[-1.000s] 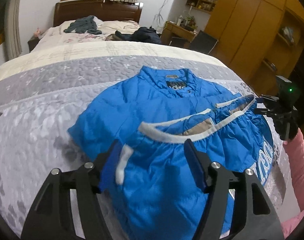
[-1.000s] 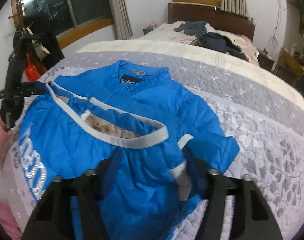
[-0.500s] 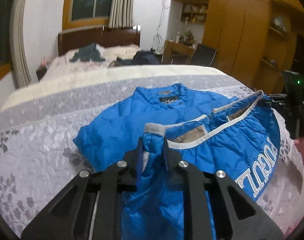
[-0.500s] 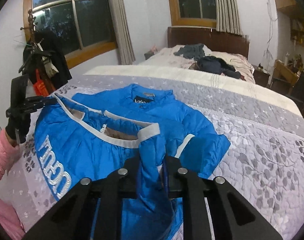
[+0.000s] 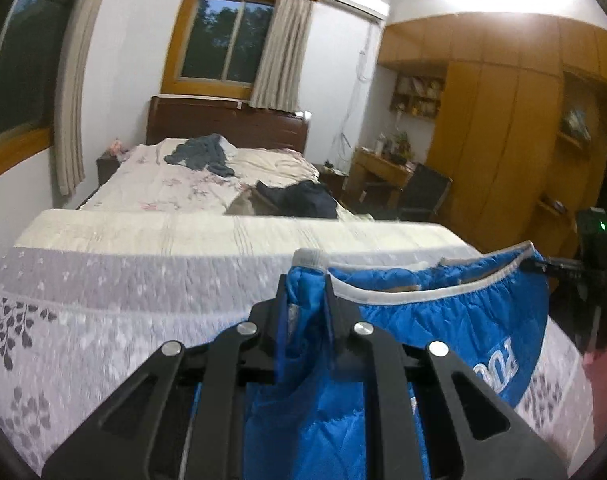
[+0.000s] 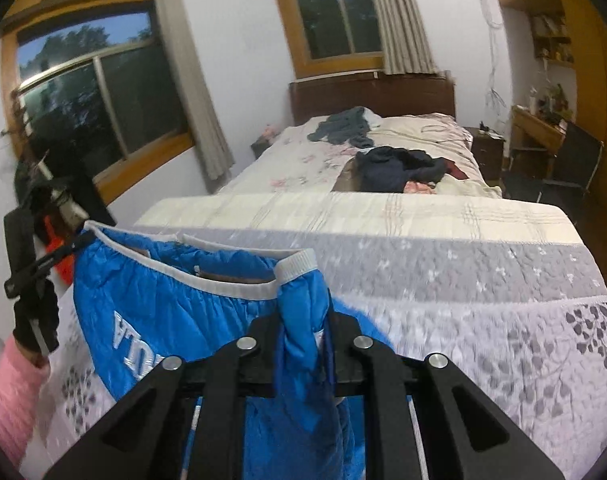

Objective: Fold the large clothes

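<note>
The blue jacket (image 5: 443,320) hangs lifted over the bed (image 5: 103,288), its white hem stretched sideways between my left fingers (image 5: 281,300) and right fingers (image 6: 329,320), both clamped on it.

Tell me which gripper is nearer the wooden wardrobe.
Right. The right gripper holds the jacket hem on the wardrobe side; the left gripper holds the opposite corner, farther away.
</note>
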Motion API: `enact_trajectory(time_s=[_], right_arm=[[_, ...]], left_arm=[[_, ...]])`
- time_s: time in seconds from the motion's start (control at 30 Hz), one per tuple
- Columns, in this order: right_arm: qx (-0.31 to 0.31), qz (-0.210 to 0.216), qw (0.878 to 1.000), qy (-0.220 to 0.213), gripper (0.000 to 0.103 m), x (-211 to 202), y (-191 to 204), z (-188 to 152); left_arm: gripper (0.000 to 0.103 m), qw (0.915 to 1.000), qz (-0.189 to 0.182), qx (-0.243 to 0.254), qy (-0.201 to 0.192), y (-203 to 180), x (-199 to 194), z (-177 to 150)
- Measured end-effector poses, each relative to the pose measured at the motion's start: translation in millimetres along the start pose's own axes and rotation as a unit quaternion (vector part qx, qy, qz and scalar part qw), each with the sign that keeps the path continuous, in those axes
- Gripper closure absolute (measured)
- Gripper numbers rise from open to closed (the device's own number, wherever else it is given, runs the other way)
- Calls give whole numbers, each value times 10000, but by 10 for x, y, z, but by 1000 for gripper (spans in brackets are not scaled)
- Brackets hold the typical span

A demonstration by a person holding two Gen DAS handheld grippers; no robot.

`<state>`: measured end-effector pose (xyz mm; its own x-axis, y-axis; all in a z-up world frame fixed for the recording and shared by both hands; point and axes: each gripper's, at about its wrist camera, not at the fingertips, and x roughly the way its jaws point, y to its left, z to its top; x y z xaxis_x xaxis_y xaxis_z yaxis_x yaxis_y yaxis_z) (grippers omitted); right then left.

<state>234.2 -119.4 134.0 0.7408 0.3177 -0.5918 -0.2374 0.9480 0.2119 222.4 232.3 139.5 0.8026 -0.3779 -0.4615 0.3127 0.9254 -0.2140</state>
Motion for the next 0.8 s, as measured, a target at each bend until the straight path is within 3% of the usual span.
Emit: enact_trajectory(time_s=[0.13,0.37,0.67,0.8], right_arm=[[165,-158,9994,271,88,426,-136,182],[462,-432,9938,914,88,1254,-389,59],[912,-557,9834,1469,87,1874,-687,-296],[1149,-501,9793,1591,84,1991,-784,-430]], left_arm=[[90,9994,308,40,143,42,435,154],[90,9914,706,-230,1076,358,1356,-58],[85,9765,1023,-459,1840,676,1859,-409],[78,9717,1040,-575,2040,763,1953,-494]])
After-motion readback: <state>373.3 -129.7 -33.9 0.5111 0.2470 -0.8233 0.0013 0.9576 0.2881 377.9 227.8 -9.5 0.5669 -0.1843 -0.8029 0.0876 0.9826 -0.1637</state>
